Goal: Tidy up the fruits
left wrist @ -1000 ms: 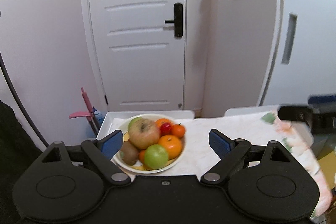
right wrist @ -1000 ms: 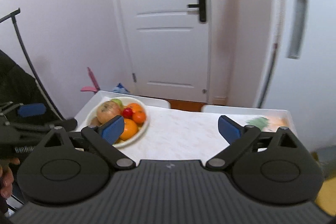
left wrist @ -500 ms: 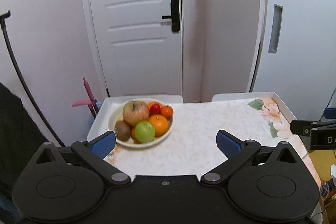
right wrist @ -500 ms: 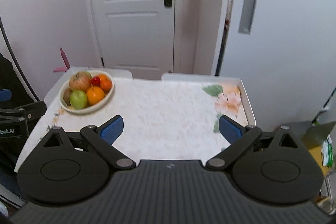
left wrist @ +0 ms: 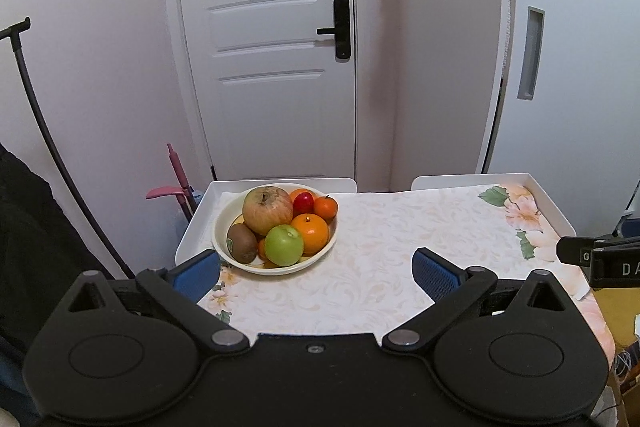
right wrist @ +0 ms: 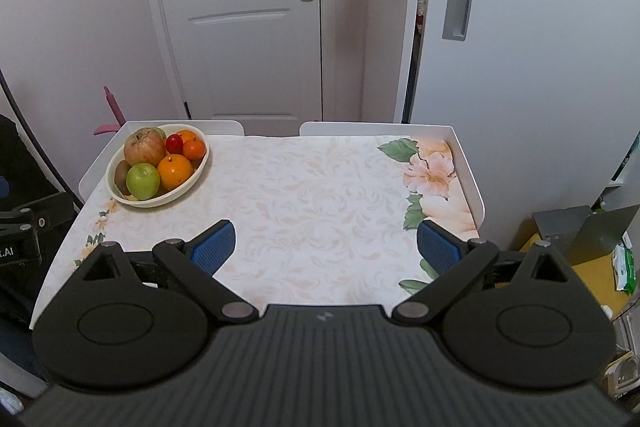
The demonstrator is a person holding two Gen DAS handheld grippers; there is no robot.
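A cream bowl [left wrist: 224,227] [right wrist: 196,171] stands at the table's far left corner. It holds a big reddish apple [left wrist: 267,203] [right wrist: 144,146], a green apple [left wrist: 284,245] [right wrist: 143,180], an orange [left wrist: 310,233] [right wrist: 175,167], a small tangerine [left wrist: 325,207] [right wrist: 194,148], a red cherry-like fruit [left wrist: 303,202] [right wrist: 174,143] and a kiwi [left wrist: 241,242] [right wrist: 121,171]. My left gripper [left wrist: 316,269] is open and empty, just short of the bowl. My right gripper [right wrist: 324,241] is open and empty over the table's middle front.
The table [right wrist: 320,187] has a floral cloth and a raised white rim [right wrist: 468,167]. A white door [left wrist: 272,47] and wall stand behind it. A cardboard box and bags [right wrist: 588,235] lie on the floor at the right. The other gripper shows at each view's edge [left wrist: 600,259] [right wrist: 24,227].
Both grippers have pulled back and up from the bowl, so more of the table shows. The right gripper has swung right toward the table's middle. Both stayed open.
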